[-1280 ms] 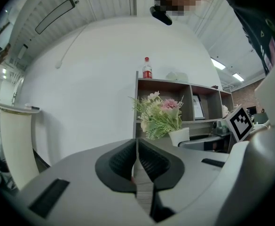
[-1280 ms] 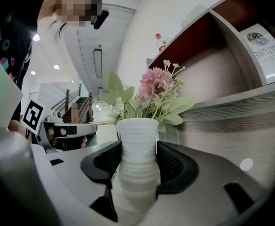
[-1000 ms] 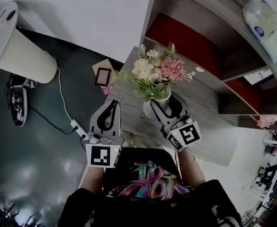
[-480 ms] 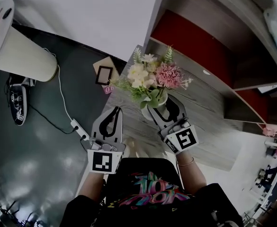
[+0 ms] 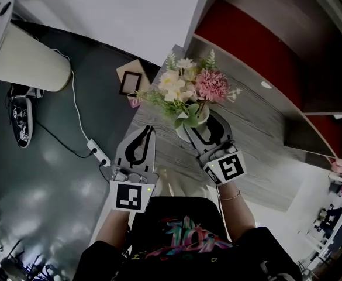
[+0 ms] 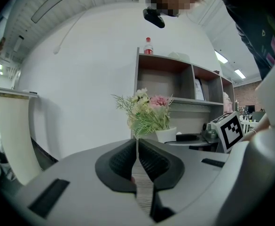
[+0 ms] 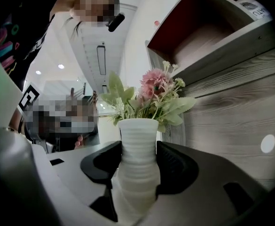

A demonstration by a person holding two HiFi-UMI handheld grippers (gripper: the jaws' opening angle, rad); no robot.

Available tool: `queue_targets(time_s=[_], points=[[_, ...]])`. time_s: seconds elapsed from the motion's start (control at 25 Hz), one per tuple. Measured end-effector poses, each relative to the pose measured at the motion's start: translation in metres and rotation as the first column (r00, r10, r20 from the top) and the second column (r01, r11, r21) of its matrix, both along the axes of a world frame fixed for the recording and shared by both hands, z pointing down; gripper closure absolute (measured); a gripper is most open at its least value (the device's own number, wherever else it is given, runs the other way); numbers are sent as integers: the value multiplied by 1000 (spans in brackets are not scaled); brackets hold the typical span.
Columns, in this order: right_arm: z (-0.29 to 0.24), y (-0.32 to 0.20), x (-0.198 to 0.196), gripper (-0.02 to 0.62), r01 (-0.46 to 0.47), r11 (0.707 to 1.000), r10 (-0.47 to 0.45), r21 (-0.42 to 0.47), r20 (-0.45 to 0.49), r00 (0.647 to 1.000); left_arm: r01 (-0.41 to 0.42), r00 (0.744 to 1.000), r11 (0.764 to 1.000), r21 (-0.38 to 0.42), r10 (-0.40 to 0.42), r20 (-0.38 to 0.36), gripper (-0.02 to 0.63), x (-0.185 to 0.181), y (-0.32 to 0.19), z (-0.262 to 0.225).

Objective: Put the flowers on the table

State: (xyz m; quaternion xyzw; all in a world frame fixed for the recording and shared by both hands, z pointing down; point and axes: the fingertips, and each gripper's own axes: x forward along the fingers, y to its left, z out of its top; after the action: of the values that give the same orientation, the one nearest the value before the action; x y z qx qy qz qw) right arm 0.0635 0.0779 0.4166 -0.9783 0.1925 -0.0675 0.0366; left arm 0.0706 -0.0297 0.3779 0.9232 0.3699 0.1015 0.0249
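- Now the right tool (image 5: pixel 201 129) grips the white vase (image 7: pixel 137 145) by its ribbed waist, so the flowers (image 5: pixel 185 89) stand upright over the grey worktop (image 5: pixel 258 133).
- Left tool (image 6: pixel 136 147), jaws together and empty, hangs beside it, likely unneeded.

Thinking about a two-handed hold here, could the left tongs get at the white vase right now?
Probably yes: the left tongs, shut and empty, sit beside the white vase with nothing between them, though the right tongs clamp its sides.

Vase (image 7: pixel 136 164) ribbed matt wht, table (image 5: pixel 258 127) wood-grain, floor (image 5: pixel 42 174) glossy.
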Motion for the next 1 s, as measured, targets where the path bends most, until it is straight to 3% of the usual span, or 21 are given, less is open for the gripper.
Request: queue_targets(time_s=[0.6,0.84,1.0], points=[[21,5,6,347,-78,997,76,-19,-67,995,-1,1000,1000,-2,1,7,571,-4,1,28],[32,17,19,347,-106,994,103,-24,-90,991,12,1000,1000,10,-12,16,571,11,8,44],[30,17,7,345,-105,994,100,-41,-113,989,26,1000,1000,5,-26,4,571,4,8,43]])
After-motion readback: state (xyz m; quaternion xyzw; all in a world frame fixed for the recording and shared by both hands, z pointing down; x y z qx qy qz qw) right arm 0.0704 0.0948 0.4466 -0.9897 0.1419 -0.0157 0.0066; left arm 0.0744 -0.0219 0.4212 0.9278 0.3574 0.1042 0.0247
